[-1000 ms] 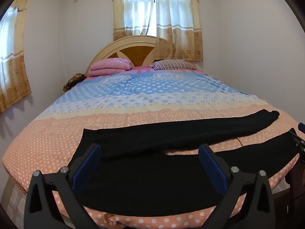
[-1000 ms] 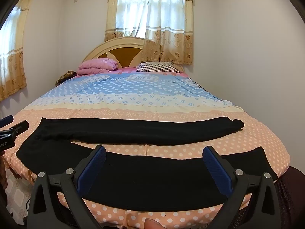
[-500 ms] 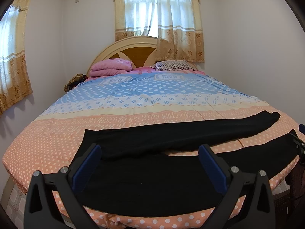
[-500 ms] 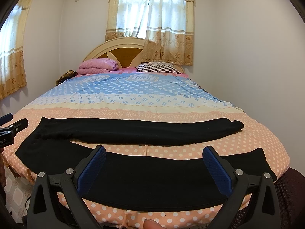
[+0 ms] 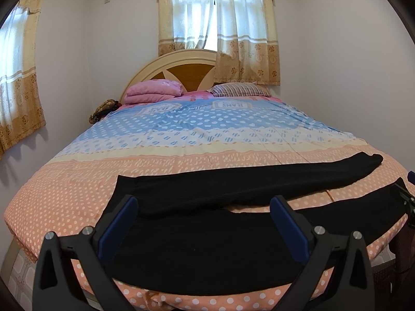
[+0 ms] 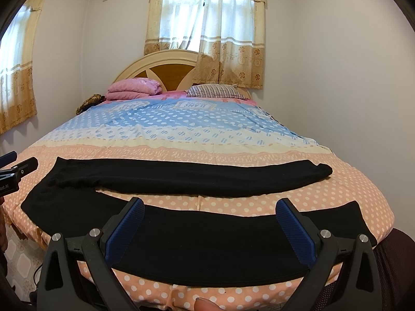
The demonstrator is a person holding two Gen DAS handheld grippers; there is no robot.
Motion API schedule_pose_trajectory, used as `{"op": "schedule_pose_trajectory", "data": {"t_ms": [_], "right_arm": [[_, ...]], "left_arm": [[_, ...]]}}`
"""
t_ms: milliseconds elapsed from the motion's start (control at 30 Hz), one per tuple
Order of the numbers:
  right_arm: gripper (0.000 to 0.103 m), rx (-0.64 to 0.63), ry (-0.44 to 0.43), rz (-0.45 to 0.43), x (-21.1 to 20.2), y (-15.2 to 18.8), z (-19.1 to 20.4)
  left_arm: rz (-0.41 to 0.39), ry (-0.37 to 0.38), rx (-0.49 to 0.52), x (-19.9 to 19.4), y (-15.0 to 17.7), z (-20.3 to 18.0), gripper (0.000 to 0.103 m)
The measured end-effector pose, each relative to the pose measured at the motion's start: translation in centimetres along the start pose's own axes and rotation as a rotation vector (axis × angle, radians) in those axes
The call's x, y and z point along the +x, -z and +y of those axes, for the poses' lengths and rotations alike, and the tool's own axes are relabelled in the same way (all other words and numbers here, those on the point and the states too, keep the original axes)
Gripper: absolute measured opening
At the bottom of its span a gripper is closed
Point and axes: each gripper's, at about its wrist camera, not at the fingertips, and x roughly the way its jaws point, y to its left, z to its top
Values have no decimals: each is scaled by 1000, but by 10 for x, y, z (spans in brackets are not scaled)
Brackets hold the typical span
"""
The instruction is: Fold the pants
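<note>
Black pants (image 5: pixel 207 238) lie spread along the bed's (image 5: pixel 64 189) foot edge; left gripper (image 5: pixel 205 223) and right gripper (image 6: pixel 210 223) hover wide open, holding nothing.

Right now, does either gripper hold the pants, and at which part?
Nothing is held. The left gripper and the right gripper are both open above the black pants, which lie flat on the bed.

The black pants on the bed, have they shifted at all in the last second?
No. The black pants lie spread as before, the far leg's end still beside the same polka-dot patch of the bedspread.
</note>
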Motion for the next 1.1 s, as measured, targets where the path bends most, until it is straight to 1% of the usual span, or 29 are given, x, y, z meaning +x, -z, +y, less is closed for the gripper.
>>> {"op": "schedule_pose_trajectory", "data": {"t_ms": [1100], "right_arm": [[102,-10,0,13,2,3,4]], "left_arm": [[2,-4,1,0,1,2,103]]}}
